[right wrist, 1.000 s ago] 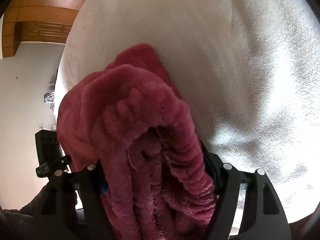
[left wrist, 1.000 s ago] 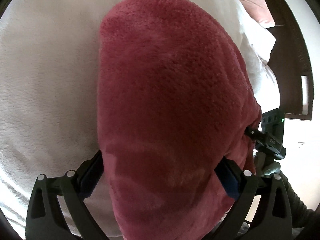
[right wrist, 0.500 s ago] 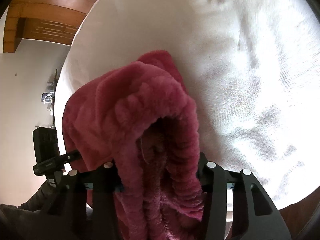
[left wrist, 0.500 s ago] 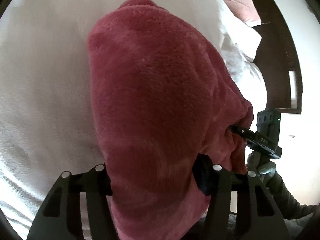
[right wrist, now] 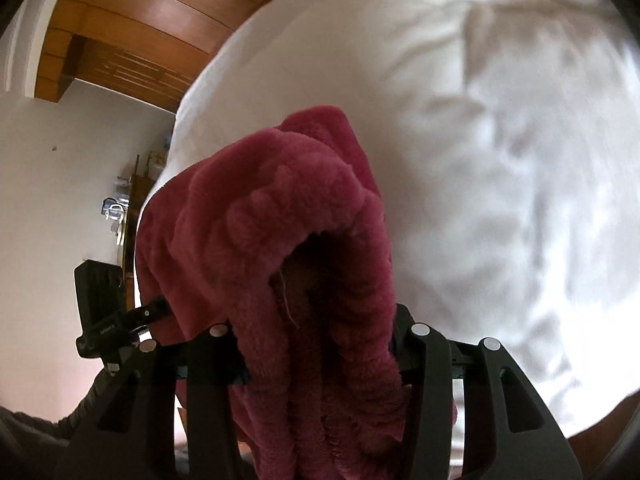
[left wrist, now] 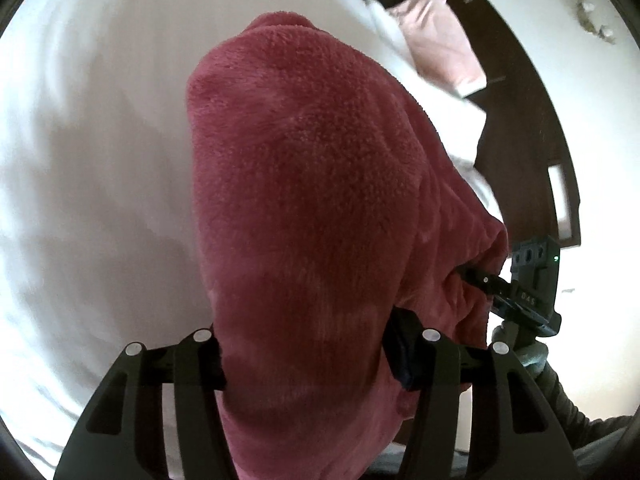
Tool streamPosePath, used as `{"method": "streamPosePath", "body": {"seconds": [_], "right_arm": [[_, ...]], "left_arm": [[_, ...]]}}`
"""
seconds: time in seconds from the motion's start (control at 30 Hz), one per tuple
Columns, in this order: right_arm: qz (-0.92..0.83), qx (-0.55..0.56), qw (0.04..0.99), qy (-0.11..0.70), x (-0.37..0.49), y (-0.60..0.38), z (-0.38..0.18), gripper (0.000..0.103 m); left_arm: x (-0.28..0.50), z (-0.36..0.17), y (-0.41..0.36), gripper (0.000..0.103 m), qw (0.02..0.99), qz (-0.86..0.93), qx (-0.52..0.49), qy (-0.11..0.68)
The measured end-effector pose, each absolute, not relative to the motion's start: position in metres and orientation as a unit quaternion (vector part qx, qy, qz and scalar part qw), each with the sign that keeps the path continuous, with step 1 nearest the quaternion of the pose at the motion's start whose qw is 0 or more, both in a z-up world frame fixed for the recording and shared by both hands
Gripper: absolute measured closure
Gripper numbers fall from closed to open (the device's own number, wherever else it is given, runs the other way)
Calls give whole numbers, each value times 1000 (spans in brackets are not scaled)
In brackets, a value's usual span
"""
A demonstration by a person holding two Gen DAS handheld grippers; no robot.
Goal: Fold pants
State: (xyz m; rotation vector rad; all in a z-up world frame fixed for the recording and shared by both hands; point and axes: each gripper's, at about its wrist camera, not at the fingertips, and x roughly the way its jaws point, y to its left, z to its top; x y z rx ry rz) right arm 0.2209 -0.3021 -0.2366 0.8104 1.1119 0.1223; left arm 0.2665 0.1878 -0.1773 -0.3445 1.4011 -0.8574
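The pants [left wrist: 316,216], a thick crimson fleece pair, hang over the white bed [left wrist: 92,168], their long axis running away from both cameras toward the bed's far side. The left gripper [left wrist: 304,356] has its fingers [left wrist: 404,352] pinching one side of the near end, and the right gripper [right wrist: 320,344] pinches the ribbed waistband, whose opening gapes toward the right wrist camera. The far end of the pants lies toward the middle of the bed. A pink cloth [left wrist: 440,40] lies at the bed's far right corner in the left wrist view. No containers are visible.
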Motion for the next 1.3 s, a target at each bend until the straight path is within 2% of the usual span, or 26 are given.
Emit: {"method": "streamPosePath", "body": {"seconds": [0.3, 0.53, 0.93, 1.13, 1.3], "right_arm": [[82, 357, 785, 499, 317, -322, -223, 56], [103, 350, 778, 511, 382, -330, -238, 56], [117, 327, 769, 537, 433, -335, -258, 56], [106, 327, 759, 552, 444, -339, -284, 54], [102, 327, 760, 552, 452, -340, -293, 50]], "left_arm": [[336, -159, 173, 47, 727, -333, -161, 578], [389, -174, 164, 47, 742, -285, -170, 582], [459, -202, 145, 46, 753, -239, -166, 589], [465, -215, 145, 38, 757, -238, -150, 589], [461, -222, 150, 24, 763, -227, -136, 590]]}}
